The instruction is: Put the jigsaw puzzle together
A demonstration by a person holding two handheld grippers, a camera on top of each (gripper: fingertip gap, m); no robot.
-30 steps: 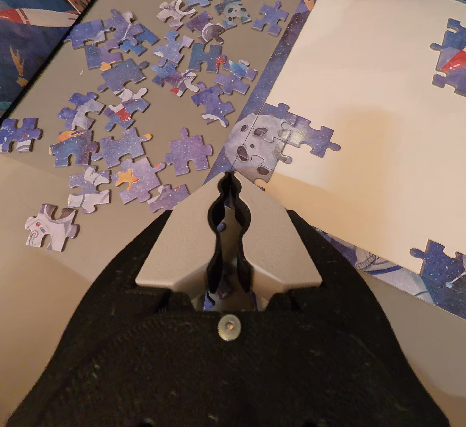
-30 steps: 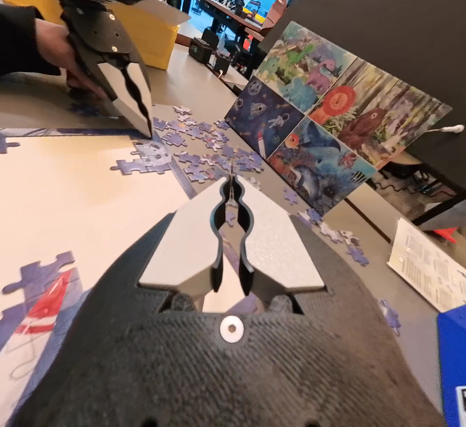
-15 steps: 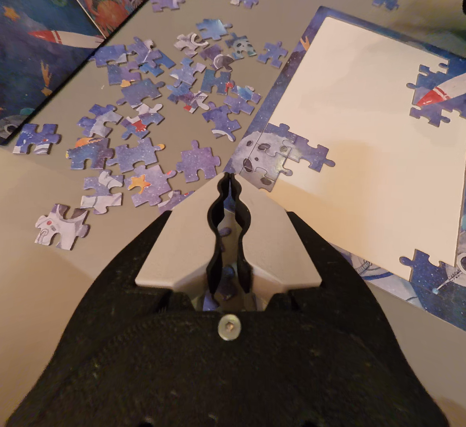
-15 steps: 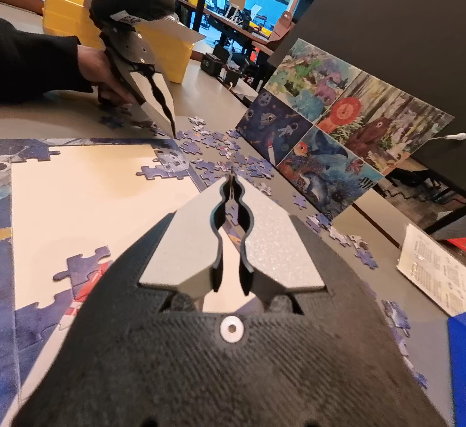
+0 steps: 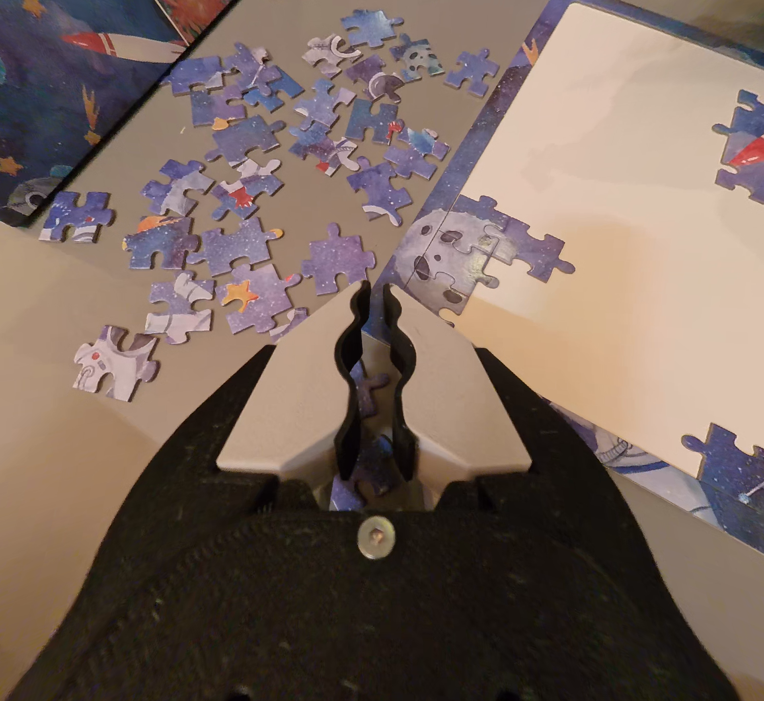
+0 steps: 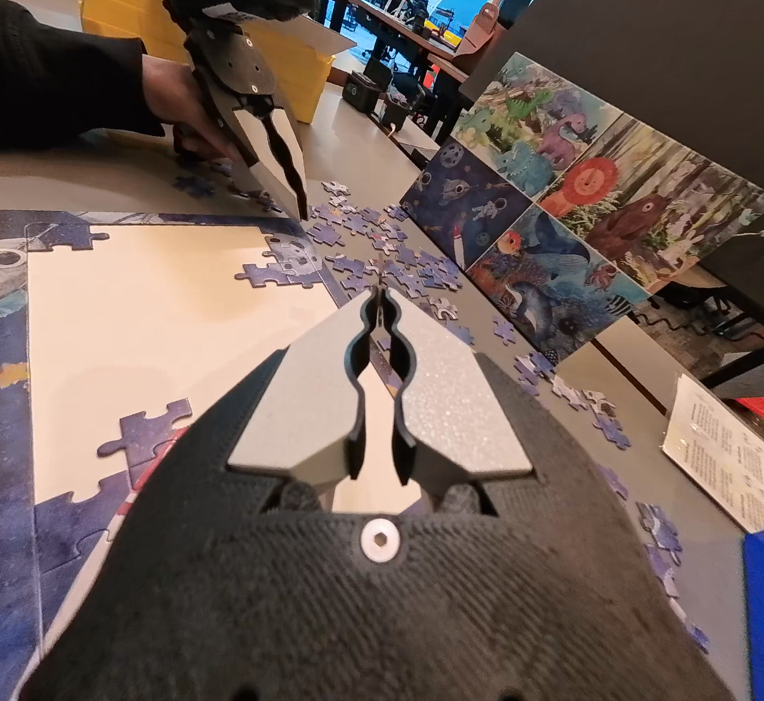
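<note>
My left gripper (image 5: 374,287) hovers with its jaws a little apart and nothing between them. It is over the blue edge of the puzzle board (image 5: 599,151), next to the joined moon pieces (image 5: 454,251) and a loose purple piece (image 5: 337,259). It also shows in the right wrist view (image 6: 299,207), held by a person's hand (image 6: 173,98). My right gripper (image 6: 378,300) is shut on a thin puzzle piece (image 6: 379,273) seen edge-on, which sticks out past the tips above the board's corner. Several loose blue pieces (image 5: 289,135) lie on the grey table.
A propped picture panel with a space scene and animals (image 6: 578,205) stands behind the loose pieces; it also shows in the left wrist view (image 5: 62,60). A rocket section (image 5: 744,151) sits on the board. Yellow bins (image 6: 297,60), a printed sheet (image 6: 719,453) and a blue object (image 6: 752,598) are nearby. Across from one pair of fingers to the other is roughly 20 cm.
My left gripper rose off the moon pieces and its jaws parted slightly. My right gripper drew back a little and stayed shut on the edge-on piece.
</note>
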